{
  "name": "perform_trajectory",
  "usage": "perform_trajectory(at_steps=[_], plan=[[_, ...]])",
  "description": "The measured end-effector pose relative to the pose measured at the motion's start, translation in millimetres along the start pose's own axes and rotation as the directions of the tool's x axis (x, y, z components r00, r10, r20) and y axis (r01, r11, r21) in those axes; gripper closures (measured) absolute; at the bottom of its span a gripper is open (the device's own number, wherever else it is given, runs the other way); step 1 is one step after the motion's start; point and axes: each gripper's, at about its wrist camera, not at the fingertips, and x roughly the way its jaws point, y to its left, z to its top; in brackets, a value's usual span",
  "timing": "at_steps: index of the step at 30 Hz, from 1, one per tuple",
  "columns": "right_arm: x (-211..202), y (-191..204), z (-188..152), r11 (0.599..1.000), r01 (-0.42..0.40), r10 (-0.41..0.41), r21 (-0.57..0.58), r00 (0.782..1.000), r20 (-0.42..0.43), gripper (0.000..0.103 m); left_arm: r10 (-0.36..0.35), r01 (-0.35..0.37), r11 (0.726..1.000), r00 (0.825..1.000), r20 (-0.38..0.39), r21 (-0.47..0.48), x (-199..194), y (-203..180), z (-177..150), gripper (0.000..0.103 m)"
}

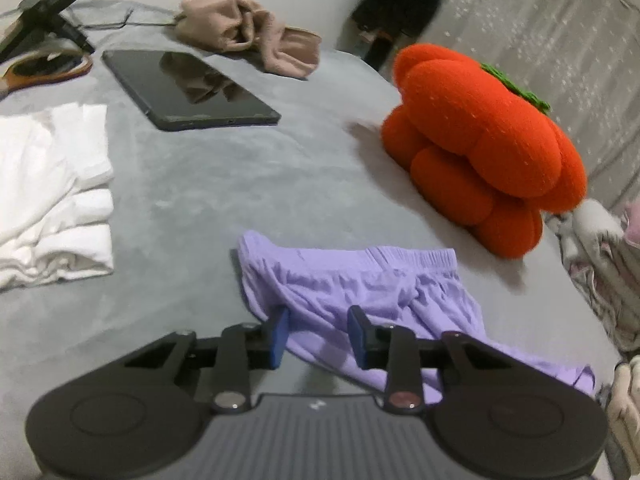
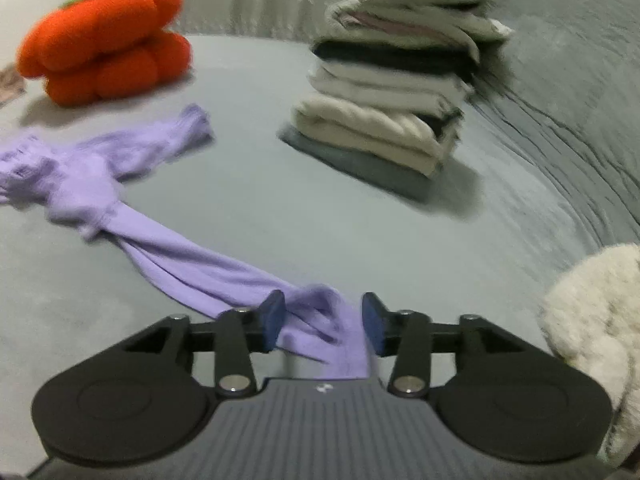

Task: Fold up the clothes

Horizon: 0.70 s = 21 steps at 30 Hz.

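Note:
A lilac pair of shorts [image 1: 352, 284] lies crumpled on the grey bed cover, its elastic waistband toward the orange cushion. My left gripper [image 1: 318, 332] is open, its blue pads either side of the garment's near edge. In the right wrist view the same lilac garment [image 2: 168, 248] stretches from the far left down to my right gripper [image 2: 322, 324], which is open with a bunched end of the cloth lying between its pads.
An orange pumpkin cushion [image 1: 480, 144] [image 2: 104, 40] sits beyond the shorts. A folded white garment [image 1: 48, 192], a dark tablet [image 1: 188, 88] and a crumpled beige garment [image 1: 248, 32] lie left and behind. A stack of folded clothes [image 2: 396, 80] stands at right; a fluffy cream item [image 2: 596, 320] is nearby.

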Motion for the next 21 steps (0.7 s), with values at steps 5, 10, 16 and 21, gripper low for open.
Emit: perform_trajectory(at_steps=[5, 10, 16, 21], plan=[[2.7, 29.4, 12.0, 0.993, -0.089, 0.094, -0.074, 0.994, 0.061, 0.056, 0.004, -0.004, 1.0, 1.0, 0.007, -0.003, 8.2, -2.5, -0.8, 0.087], [35.3, 49.0, 14.8, 0.98, -0.065, 0.072, -0.186, 0.997, 0.032, 0.058, 0.016, -0.016, 0.999, 1.0, 0.001, 0.03, 12.0, -4.1, -0.8, 0.102], [35.6, 43.3, 16.2, 0.982, -0.061, 0.066, -0.181, 0.998, 0.022, 0.102, -0.018, 0.017, 0.998, 1.0, 0.022, 0.056, -6.0, -0.8, 8.1, 0.102], [7.3, 26.0, 16.7, 0.989, 0.022, -0.01, -0.146, 0.997, 0.077, 0.103, -0.061, 0.061, 0.998, 0.998, 0.004, 0.03, -26.7, 12.3, 16.2, 0.103]])
